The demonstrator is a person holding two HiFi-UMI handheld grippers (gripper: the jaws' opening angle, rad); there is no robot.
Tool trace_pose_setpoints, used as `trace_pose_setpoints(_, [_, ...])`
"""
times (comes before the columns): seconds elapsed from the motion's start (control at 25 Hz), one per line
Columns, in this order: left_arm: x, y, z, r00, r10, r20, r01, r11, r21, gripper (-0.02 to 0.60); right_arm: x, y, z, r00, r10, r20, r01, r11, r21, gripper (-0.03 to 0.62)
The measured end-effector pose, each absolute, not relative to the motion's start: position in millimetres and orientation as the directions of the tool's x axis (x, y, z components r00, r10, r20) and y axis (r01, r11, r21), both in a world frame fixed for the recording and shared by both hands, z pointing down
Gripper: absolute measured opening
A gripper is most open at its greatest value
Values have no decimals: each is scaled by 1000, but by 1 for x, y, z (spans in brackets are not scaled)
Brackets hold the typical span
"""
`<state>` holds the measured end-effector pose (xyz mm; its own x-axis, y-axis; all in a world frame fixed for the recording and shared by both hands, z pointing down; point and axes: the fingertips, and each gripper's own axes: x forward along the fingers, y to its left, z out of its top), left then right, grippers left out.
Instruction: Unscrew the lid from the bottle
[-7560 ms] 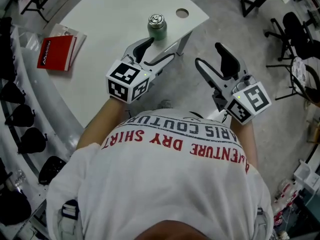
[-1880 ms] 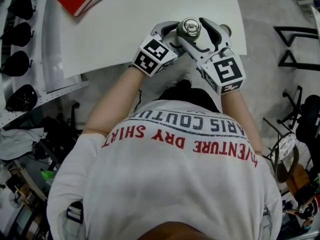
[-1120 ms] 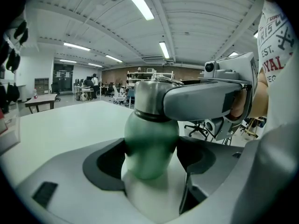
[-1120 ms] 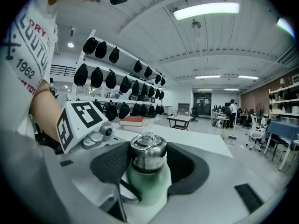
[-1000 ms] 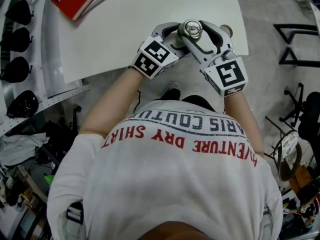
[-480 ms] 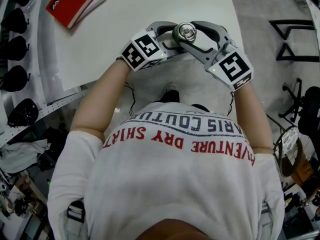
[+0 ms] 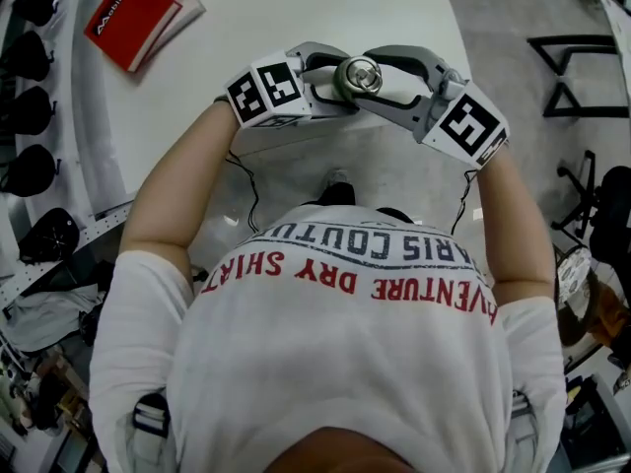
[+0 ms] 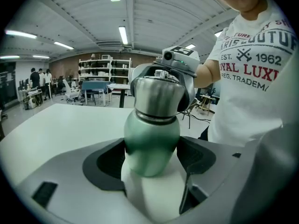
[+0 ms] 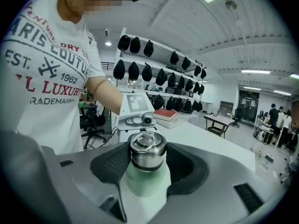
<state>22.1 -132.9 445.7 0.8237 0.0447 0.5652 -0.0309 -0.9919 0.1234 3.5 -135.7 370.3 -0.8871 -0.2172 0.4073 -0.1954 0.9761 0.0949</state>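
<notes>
A green bottle (image 8: pixel 152 141) with a steel lid (image 7: pixel 357 75) is held over the near edge of the white table (image 7: pixel 256 8). My left gripper (image 8: pixel 152 160) comes in from the left and is shut on the bottle's green body, with its dark pads against both sides. My right gripper (image 9: pixel 147 162) comes in from the right and is shut on the steel lid (image 9: pixel 147 154), whose ring handle points at the camera. In the head view the two marker cubes (image 7: pixel 264 92) (image 7: pixel 468 124) sit on either side of the bottle.
A red book (image 7: pixel 133 23) lies at the table's far left. Black bags (image 7: pixel 30 170) hang on a rack along the left side. Black stand legs (image 7: pixel 582 57) are on the floor to the right. The person's torso is directly behind the grippers.
Both grippers have kept their hold on the bottle. Their handles have swung outward, the left cube to the left and the right cube to the right, so they now lie nearly in one line.
</notes>
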Motion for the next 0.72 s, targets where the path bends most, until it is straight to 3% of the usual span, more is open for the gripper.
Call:
trace_pose_setpoints(0.4, [20,-128,447,802,151,578,90,-987,133,364,-1,-132,368,-906,-122,405,-82,990,113,241])
trace_pose_setpoints(0.72, [22,-129,446,811,129,571,62,-989,136,364,1,-132,368,-908,-136,395,-113,990,81,244])
